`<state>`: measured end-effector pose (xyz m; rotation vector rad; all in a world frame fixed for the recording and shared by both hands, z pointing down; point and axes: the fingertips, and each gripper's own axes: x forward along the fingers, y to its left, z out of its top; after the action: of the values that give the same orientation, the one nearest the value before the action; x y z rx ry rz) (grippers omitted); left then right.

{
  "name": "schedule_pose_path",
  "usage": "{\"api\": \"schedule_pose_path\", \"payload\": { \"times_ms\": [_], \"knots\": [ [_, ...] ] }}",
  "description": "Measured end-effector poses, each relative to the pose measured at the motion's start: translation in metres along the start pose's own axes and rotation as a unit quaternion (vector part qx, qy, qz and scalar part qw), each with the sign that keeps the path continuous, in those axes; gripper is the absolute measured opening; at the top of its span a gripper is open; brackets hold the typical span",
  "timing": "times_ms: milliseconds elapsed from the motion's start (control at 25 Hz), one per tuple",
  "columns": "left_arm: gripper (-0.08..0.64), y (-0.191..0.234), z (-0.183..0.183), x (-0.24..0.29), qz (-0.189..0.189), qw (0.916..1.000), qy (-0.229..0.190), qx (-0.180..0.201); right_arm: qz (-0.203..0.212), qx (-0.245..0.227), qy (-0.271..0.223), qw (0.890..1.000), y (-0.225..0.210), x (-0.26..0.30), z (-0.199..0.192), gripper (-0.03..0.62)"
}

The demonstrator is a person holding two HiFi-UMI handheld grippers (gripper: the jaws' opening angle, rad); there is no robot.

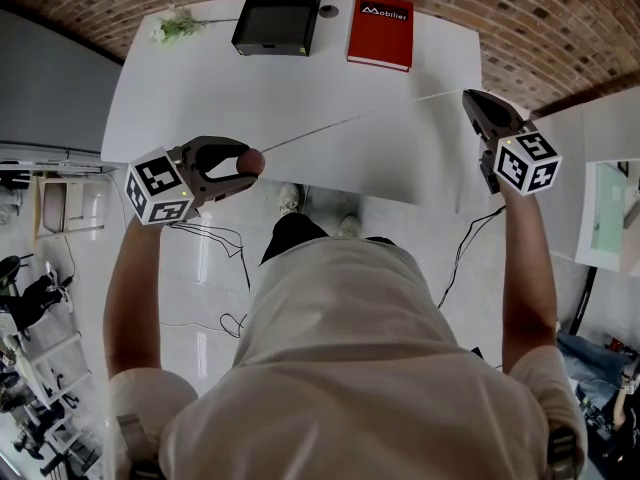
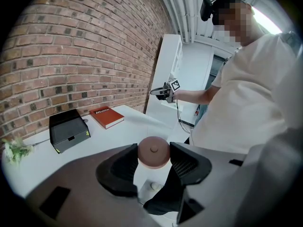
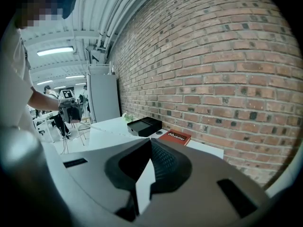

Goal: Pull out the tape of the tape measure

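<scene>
Standing against a rough red-brick wall (image 2: 71, 56), a table (image 1: 300, 88) with a smooth, matte white top and rounded corners fills the middle of the room. Past the table's far end in the left gripper view rises a tall white cabinet (image 2: 168, 70). Below the table's near edge lies a glossy pale floor (image 1: 200, 298) with thin dark cables (image 1: 225, 243) looping over it.

Along the table's wall side sit three things: a black rectangular box (image 1: 278, 16) of hard plastic near the middle, a flat red book (image 1: 380, 30) with white lettering beside it, and a green sprig (image 1: 178, 26) at the other corner.

Just off the table's near edge, the left gripper (image 1: 245, 162) clamps its ribbed dark pads on both sides of the tape measure (image 2: 153, 152), a small round case in dull reddish-brown with a button at its centre. From the case a thin pale tape (image 1: 350, 121) runs taut above the table's near part to the right gripper (image 1: 468, 96), which is held beyond the table's other near corner. That gripper's jaws are pressed together on the tape's end, a flat white strip showing edge-on between the pads in the right gripper view. Both grippers have smooth grey shells.
</scene>
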<state>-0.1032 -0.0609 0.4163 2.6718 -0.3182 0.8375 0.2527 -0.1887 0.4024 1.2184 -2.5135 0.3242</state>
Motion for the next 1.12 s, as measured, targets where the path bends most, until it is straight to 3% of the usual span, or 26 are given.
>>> {"api": "schedule_pose_path", "payload": {
  "times_ms": [1120],
  "knots": [
    [0.206,0.001,-0.015,-0.010,0.010,0.9999,0.001,-0.010,-0.014,-0.005,0.006,1.000,-0.007,-0.004,-0.001,0.006]
  ]
}}
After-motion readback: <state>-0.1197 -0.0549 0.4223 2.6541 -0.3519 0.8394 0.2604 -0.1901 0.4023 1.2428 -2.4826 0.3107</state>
